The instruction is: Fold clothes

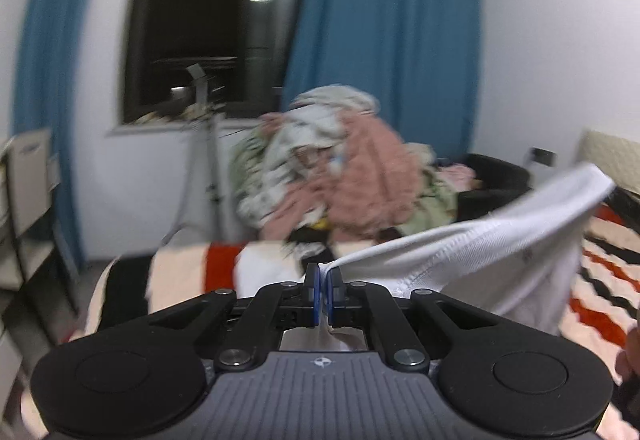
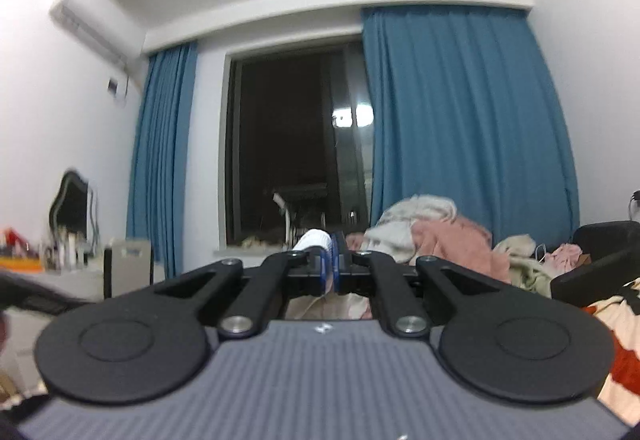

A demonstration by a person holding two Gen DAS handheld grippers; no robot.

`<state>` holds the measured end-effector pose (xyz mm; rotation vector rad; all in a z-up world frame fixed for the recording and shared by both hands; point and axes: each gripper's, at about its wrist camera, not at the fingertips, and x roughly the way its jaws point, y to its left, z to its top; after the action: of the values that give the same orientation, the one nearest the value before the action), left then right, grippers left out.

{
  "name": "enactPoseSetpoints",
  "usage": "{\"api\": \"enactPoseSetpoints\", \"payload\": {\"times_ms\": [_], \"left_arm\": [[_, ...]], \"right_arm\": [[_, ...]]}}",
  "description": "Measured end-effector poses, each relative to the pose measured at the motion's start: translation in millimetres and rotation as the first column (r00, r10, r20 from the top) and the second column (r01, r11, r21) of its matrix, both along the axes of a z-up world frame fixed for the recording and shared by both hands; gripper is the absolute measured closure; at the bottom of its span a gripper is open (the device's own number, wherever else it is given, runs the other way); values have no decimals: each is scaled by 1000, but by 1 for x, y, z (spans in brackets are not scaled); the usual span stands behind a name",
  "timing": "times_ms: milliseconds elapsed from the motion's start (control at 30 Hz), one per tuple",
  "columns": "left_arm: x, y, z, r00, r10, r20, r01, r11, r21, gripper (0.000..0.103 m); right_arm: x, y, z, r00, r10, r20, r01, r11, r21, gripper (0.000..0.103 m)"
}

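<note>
A white garment [image 1: 492, 252] is held taut above the patterned bedspread [image 1: 604, 280], one edge clamped between the closed pads of the left gripper [image 1: 323, 280]. Another white fold [image 2: 314, 240] is pinched in the closed right gripper [image 2: 330, 264], which is raised toward the window [image 2: 296, 144]. A pile of unfolded clothes [image 1: 332, 168] is heaped behind; whether it sits in a container cannot be told.

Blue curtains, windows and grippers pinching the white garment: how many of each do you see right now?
Blue curtains: 2, a left panel and a right panel
Windows: 1
Grippers shut on the white garment: 2, left gripper and right gripper
Total: 5
</note>
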<state>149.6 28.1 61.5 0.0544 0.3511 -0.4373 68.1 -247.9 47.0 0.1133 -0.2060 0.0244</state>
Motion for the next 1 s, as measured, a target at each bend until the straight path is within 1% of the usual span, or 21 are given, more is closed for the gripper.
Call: {"api": "enactPoseSetpoints", "payload": {"times_ms": [200, 333, 367, 467, 533, 600, 667, 700, 733, 800, 867, 933, 1000], "left_arm": [[27, -46, -18, 994, -94, -52, 97, 994, 56, 99], [45, -76, -29, 984, -155, -89, 163, 983, 90, 98], [50, -81, -41, 981, -159, -107, 168, 982, 85, 98], [71, -74, -97, 975, -141, -173, 151, 988, 42, 96], [85, -68, -130, 969, -132, -209, 139, 990, 22, 90], [93, -64, -147, 967, -119, -224, 126, 992, 19, 86], [98, -60, -150, 966, -107, -236, 110, 994, 0, 83], [101, -58, -150, 965, -102, -242, 102, 995, -12, 75], [102, -55, -148, 966, -92, -240, 90, 996, -19, 64], [94, -48, -137, 978, -65, -200, 63, 998, -17, 52], [78, -45, -124, 988, -57, -147, 58, 998, 3, 51], [60, -48, -116, 991, -86, -100, 91, 995, 40, 50], [43, -55, -112, 990, -131, -59, 136, 988, 79, 48]], "right_arm": [[-29, -46, 6, 997, 62, -39, -56, 988, 141, 97], [-19, -54, -17, 984, 102, -147, -79, 984, 160, 97], [-13, -54, -23, 977, 113, -178, -85, 984, 158, 97], [8, -50, -40, 954, 145, -264, -104, 981, 162, 97], [22, -48, -51, 935, 167, -313, -116, 978, 174, 97], [34, -45, -60, 921, 180, -347, -123, 976, 181, 97], [39, -41, -70, 911, 185, -369, -123, 975, 186, 97], [42, -40, -73, 909, 184, -374, -120, 975, 188, 97], [44, -40, -75, 908, 181, -377, -116, 975, 189, 97], [50, -39, -76, 908, 173, -382, -105, 976, 192, 97], [51, -40, -78, 910, 157, -384, -83, 976, 201, 97], [48, -40, -78, 915, 136, -381, -57, 975, 213, 97], [45, -43, -77, 920, 120, -373, -34, 973, 229, 97]]}}
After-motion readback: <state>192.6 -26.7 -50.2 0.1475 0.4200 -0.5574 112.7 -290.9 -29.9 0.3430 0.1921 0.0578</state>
